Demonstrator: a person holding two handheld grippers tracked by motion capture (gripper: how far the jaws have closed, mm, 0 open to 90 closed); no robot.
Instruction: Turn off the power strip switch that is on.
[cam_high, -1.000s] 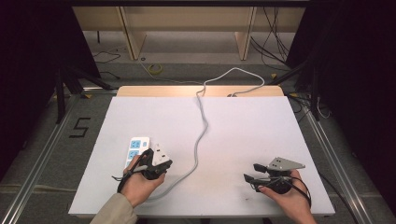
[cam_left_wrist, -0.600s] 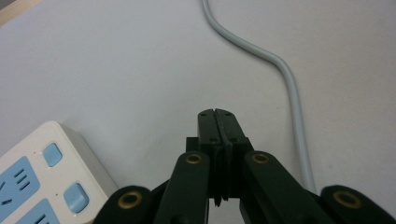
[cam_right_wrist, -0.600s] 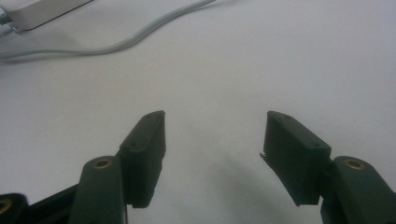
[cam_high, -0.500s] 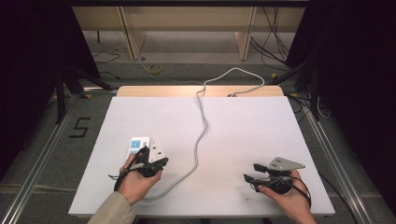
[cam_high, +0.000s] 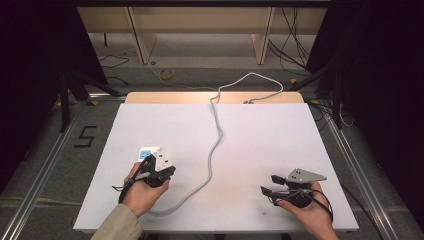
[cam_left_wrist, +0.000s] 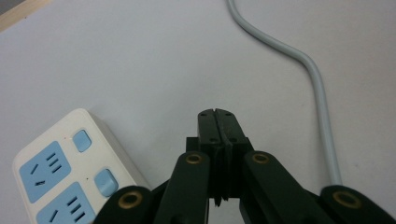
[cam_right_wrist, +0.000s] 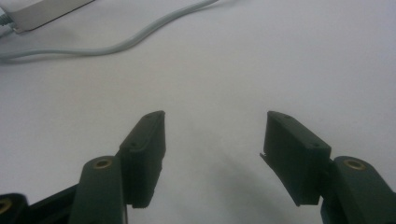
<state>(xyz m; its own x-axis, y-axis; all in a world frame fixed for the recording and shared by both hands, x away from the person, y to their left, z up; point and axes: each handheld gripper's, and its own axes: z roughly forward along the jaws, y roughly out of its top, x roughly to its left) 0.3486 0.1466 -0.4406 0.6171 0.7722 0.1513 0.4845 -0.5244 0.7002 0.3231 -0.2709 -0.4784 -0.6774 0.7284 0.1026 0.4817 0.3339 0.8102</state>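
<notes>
- Power strip (cam_high: 151, 156), white with blue sockets, lies at the lower left of the white table (cam_high: 260, 130) in the high view, just above the left hand (cam_high: 141, 187) and partly covered by it.
- Its grey cable (cam_high: 216, 135) runs from the lower middle of the table up to the far edge and goes over it toward the floor.
- Left gripper (cam_left_wrist: 217, 122) has its jaws pressed together with nothing between them; in the left gripper view the strip sits at the lower left of the frame, beside the jaws, and its sockets and two blue buttons are clear.
- Right gripper (cam_right_wrist: 212, 140) has its jaws wide apart over bare table; the cable crosses the upper left of that frame.
- In the high view this gripper is at the lower right, held by the right hand (cam_high: 307, 212), with a grey plate (cam_high: 305, 175) on top.
- Beyond the table are a wooden shelf frame (cam_high: 200, 25), loose cables on the floor, and a mark "5" (cam_high: 86, 136) at the left.
</notes>
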